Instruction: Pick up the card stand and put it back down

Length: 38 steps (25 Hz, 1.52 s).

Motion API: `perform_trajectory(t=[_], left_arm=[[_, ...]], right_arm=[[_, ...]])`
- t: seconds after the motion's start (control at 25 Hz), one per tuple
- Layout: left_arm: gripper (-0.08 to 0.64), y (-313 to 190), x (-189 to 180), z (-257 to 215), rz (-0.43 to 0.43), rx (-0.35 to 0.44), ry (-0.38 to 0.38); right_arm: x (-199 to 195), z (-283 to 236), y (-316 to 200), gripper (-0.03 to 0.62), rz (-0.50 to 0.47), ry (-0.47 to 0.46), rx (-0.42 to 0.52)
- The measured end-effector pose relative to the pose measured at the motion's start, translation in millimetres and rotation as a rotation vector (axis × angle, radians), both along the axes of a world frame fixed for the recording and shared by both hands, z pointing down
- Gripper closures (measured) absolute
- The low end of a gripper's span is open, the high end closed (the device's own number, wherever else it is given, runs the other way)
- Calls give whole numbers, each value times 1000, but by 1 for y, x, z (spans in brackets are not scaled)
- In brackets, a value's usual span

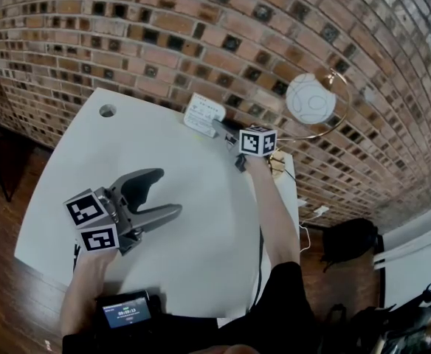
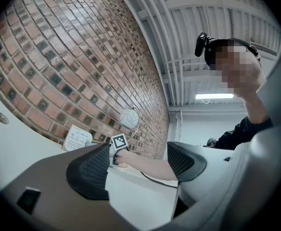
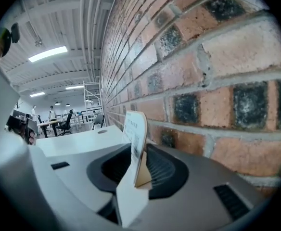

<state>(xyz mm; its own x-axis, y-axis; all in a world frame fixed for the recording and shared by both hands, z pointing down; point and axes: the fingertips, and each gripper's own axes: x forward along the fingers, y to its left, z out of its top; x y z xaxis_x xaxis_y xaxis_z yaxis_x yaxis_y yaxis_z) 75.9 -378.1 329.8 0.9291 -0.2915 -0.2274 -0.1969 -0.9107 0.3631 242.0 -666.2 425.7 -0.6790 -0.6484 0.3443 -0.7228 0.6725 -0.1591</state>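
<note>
The card stand (image 1: 203, 113) is a white printed card on a folded base, standing on the white table (image 1: 164, 146) at its far edge by the brick wall. In the right gripper view the card stand (image 3: 135, 143) stands upright between the jaws, with a gap on each side of it. My right gripper (image 1: 217, 127) reaches it from the right and is open around it. The left gripper (image 1: 167, 192) is held over the near left of the table, open and empty. In the left gripper view the card stand (image 2: 77, 137) shows far off beyond the open left gripper (image 2: 138, 170).
A brick wall (image 1: 201, 28) runs right behind the table. A white globe lamp (image 1: 311, 98) in a gold ring stands at the far right corner. A round cable hole (image 1: 107, 110) lies at the far left. A dark cable (image 1: 260, 249) runs along the right edge. A small screen (image 1: 127, 310) sits near my body.
</note>
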Motion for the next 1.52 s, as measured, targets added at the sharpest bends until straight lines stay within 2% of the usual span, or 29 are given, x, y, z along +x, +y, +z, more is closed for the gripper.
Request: perform_trajectory(t=[0.28, 0.56, 1.28, 1.52], left_arm=[[186, 1, -1, -1, 0, 2, 6], [186, 0, -2, 1, 0, -4, 9], [186, -1, -3, 0, 4, -9, 18], [186, -2, -4, 0, 7, -17, 32]], right_arm=[[7, 16, 10, 465, 51, 90, -77], [15, 20, 5, 465, 97, 104, -91], [24, 16, 5, 465, 144, 61, -105], [37, 3, 25, 465, 190, -18, -111]])
